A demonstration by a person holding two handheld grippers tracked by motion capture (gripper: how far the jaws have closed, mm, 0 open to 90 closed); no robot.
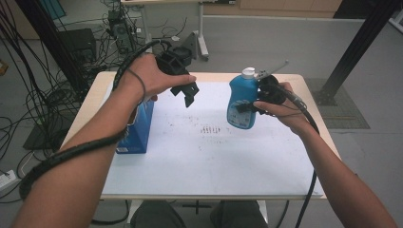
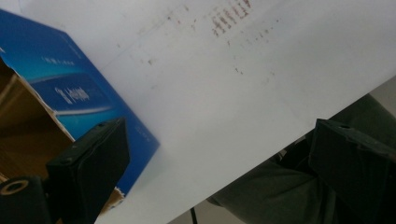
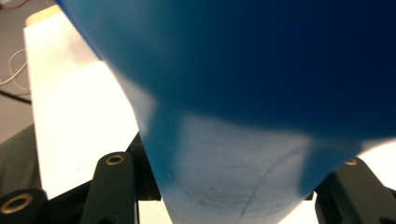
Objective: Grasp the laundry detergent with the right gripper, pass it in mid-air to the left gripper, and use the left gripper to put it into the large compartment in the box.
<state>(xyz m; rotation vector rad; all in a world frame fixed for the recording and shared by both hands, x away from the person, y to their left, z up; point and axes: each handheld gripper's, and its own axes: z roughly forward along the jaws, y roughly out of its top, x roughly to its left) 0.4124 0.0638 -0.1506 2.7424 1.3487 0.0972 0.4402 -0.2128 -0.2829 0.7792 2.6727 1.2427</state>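
Note:
A blue bottle (image 1: 241, 97) with a white cap (image 1: 248, 72) hangs upright above the right half of the table, and my right gripper (image 1: 253, 105) is shut on its body from the right side. In the right gripper view the blue bottle (image 3: 243, 79) sits pressed between the two black jaws of the right gripper (image 3: 233, 163). My left gripper (image 1: 187, 93) is held up over the back left of the table, open, with nothing between its jaws. The left gripper (image 2: 219, 140) looks down at a blue box (image 2: 79, 93) whose open top shows a brown inside.
The blue box (image 1: 138, 128) stands at the left of the white sheet (image 1: 214, 161) that covers the table. Faint dark marks (image 1: 209, 129) dot the sheet's middle. Cables and black stands crowd the floor behind and to the left. The person's trousers (image 2: 280, 186) show past the near edge.

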